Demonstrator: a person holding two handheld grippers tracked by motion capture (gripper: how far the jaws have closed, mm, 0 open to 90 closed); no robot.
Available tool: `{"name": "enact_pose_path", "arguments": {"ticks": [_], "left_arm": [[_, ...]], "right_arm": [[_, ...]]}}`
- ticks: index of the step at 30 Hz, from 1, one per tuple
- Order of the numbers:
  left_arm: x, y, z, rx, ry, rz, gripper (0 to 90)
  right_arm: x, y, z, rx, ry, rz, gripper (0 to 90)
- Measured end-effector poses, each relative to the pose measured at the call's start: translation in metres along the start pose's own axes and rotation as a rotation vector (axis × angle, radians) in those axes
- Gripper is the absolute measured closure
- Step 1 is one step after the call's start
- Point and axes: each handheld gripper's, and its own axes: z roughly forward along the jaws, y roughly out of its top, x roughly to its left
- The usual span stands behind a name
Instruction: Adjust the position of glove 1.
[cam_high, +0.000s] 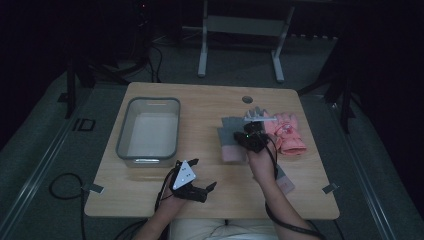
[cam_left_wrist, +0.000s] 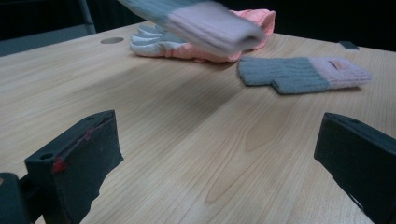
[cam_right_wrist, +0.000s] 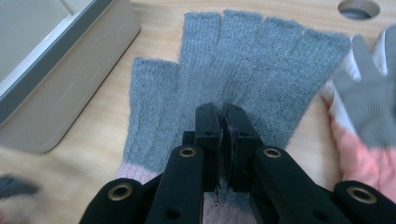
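Note:
My right gripper (cam_right_wrist: 223, 109) is shut on a grey fingerless knit glove (cam_right_wrist: 252, 60) with a pink cuff, pinching it near the palm. From the left gripper view that glove (cam_left_wrist: 205, 23) hangs blurred above the table. In the high view the right gripper (cam_high: 255, 135) holds it (cam_high: 229, 131) right of the table's centre. A second grey glove with a pink cuff (cam_left_wrist: 303, 74) lies flat on the wood, beside the person's right forearm (cam_high: 283, 181). My left gripper (cam_high: 202, 174) is open near the front edge, its jaws (cam_left_wrist: 219, 154) wide apart over bare wood.
A pink and white glove (cam_high: 287, 132) with grey fingertips (cam_right_wrist: 369, 107) lies just right of the held glove. A grey plastic bin (cam_high: 122, 130), nothing in it, stands on the table's left half (cam_right_wrist: 60, 84). A round cable hole (cam_high: 247, 99) sits near the far edge.

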Motion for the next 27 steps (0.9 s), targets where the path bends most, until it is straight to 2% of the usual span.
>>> {"name": "enact_pose_path", "arguments": {"ticks": [2, 6, 8, 11, 14, 23, 27], "left_arm": [[0.000, 0.000, 0.000, 0.000, 0.001, 0.003, 0.0], [0.000, 0.000, 0.000, -0.001, 0.000, -0.002, 0.0], [0.000, 0.000, 0.000, -0.001, 0.000, 0.001, 0.0], [0.000, 0.000, 0.000, -0.001, 0.000, 0.001, 0.0], [0.000, 0.000, 0.000, 0.000, 0.000, 0.001, 0.0], [0.000, 0.000, 0.000, 0.000, -0.001, -0.002, 0.0], [0.000, 0.000, 0.000, 0.000, -0.001, 0.002, 0.0]], "right_arm": [[0.006, -0.010, -0.005, 0.007, -0.012, -0.004, 85.4], [0.010, -0.028, -0.005, 0.012, -0.028, 0.032, 85.5], [0.011, -0.038, -0.001, 0.029, -0.029, 0.046, 85.5], [0.015, -0.048, 0.006, 0.061, -0.027, 0.036, 85.4], [0.022, -0.064, 0.019, 0.099, -0.030, 0.041, 85.4], [0.018, -0.079, 0.042, 0.149, -0.057, 0.077, 85.0], [0.020, -0.079, 0.046, 0.146, -0.059, 0.071, 82.7]]}}
